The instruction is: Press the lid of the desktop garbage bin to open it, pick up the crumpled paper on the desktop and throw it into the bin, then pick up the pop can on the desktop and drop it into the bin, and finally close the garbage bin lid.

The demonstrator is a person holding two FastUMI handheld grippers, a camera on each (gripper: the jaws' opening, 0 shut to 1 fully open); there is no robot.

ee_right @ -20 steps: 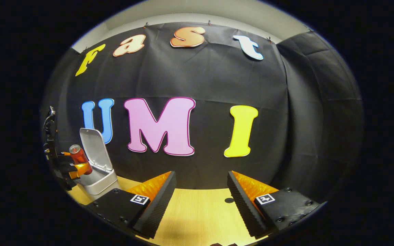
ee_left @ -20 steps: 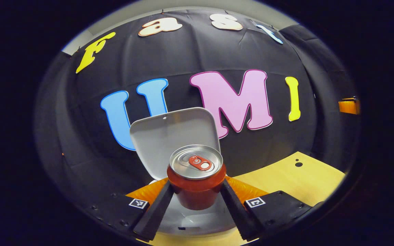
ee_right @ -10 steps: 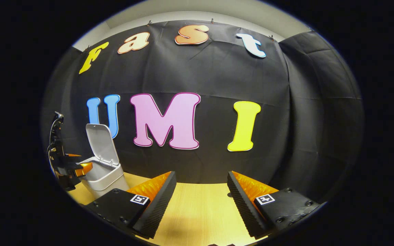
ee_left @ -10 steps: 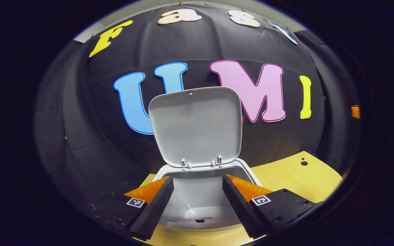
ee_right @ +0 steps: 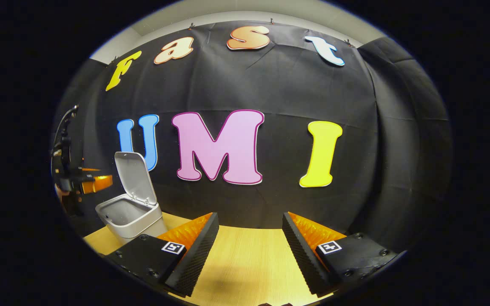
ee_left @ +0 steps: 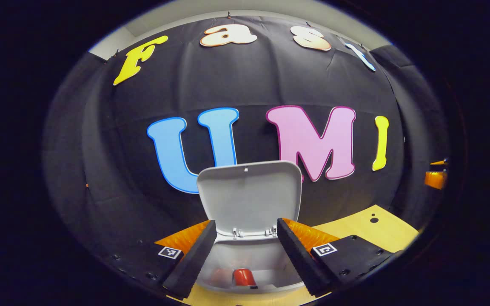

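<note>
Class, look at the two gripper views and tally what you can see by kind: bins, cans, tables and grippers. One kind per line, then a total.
Bins: 1, the garbage bin, its lid raised
Cans: 1, the pop can inside the bin
Tables: 1, the table
Grippers: 2, the left gripper and the right gripper, both open and empty
Total: 5

Both claws (ee_left: 245, 255) (ee_right: 249, 250) agape, empty

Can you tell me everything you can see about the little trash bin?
The bin is small, pale grey, plastic-looking, with rounded corners. It stands on the wooden table. Its lid is hinged up at the back, so it is open. Inside lies the red can. Nothing touches the bin.
</note>
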